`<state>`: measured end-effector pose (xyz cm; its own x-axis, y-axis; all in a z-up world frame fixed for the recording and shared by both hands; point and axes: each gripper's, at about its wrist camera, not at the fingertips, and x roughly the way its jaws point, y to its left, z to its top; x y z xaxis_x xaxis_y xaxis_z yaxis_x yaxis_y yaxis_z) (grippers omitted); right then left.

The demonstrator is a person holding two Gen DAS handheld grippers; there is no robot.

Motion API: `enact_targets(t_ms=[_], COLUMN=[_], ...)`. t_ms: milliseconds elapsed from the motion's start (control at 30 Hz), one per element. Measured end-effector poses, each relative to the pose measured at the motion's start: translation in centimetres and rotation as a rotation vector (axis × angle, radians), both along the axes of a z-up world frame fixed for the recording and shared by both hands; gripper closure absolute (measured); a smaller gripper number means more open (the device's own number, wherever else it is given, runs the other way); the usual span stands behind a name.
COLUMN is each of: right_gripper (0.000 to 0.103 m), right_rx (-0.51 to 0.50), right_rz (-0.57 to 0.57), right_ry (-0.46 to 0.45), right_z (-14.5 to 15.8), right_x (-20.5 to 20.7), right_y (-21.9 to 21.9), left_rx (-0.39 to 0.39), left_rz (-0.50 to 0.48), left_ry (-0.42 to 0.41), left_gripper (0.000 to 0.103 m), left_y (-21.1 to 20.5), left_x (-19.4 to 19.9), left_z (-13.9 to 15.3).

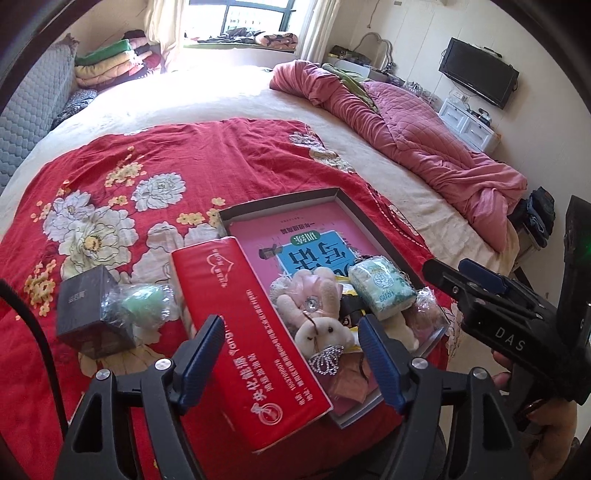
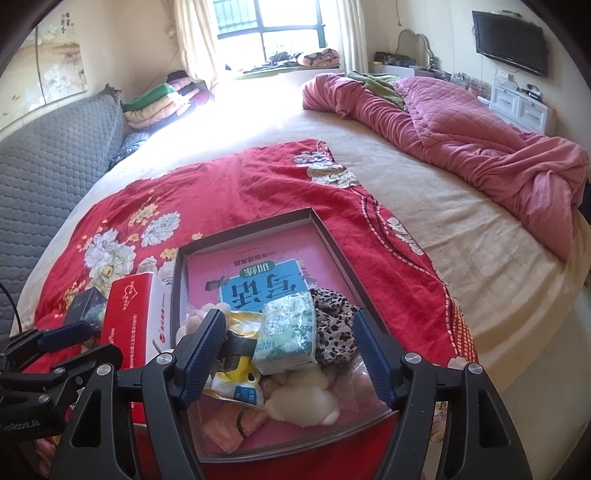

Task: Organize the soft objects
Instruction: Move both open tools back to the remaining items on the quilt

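Left wrist view shows the shallow dark-rimmed box lying on a red floral bedspread, and inside it a pink book whose blue panel carries large Chinese characters seen upside down. On the book's near end sit the soft things: a cream plush bunny with a small silver crown, a green-and-white tissue pack printed with characters too small to read, and a pink plush. Just left of the box, touching its wall, lies a long red tissue carton with a heart-shaped logo, white Chinese text and a partly hidden Latin word beginning "Yong". Farther left are a dark cube box and a green item in clear wrap. The left gripper stands wide above the carton and bunny, with nothing between its pads. The right gripper, marked "DAS", enters from the right. In the right wrist view the right gripper is also spread wide and empty over the tissue pack, a leopard-print fabric, a yellow packet and a cream plush; the left gripper shows at left, its body reading "SeaRobot.AI". The bedspread covers part of a beige bed with a rumpled pink quilt at far right, a grey padded headboard at left, folded blankets, a bright window and a wall television.
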<state>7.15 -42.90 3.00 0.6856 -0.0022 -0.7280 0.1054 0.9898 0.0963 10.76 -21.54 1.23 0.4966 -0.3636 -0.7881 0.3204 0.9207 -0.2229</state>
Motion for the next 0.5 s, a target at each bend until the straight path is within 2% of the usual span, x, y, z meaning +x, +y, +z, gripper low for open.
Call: enact_targets(t_ms=[133,500], right_gripper=[0.030,0.029], right_rx=[-0.006,-0.027], right_rz=[0.029,0.149], right_ry=[-0.026,-0.084], right_z=[1.2,4.1], right_x=[-0.3,-1.2], right_y=[1.3,6.6], left_rx=[0.023,0.027], left_rz=[0.046,0.162], left_ry=[-0.021,-0.060], left_gripper=[0.028,0.027], left_y=[2.0,8.4], left_x=[-0.7,-3.0], left_z=[0.8,2.5])
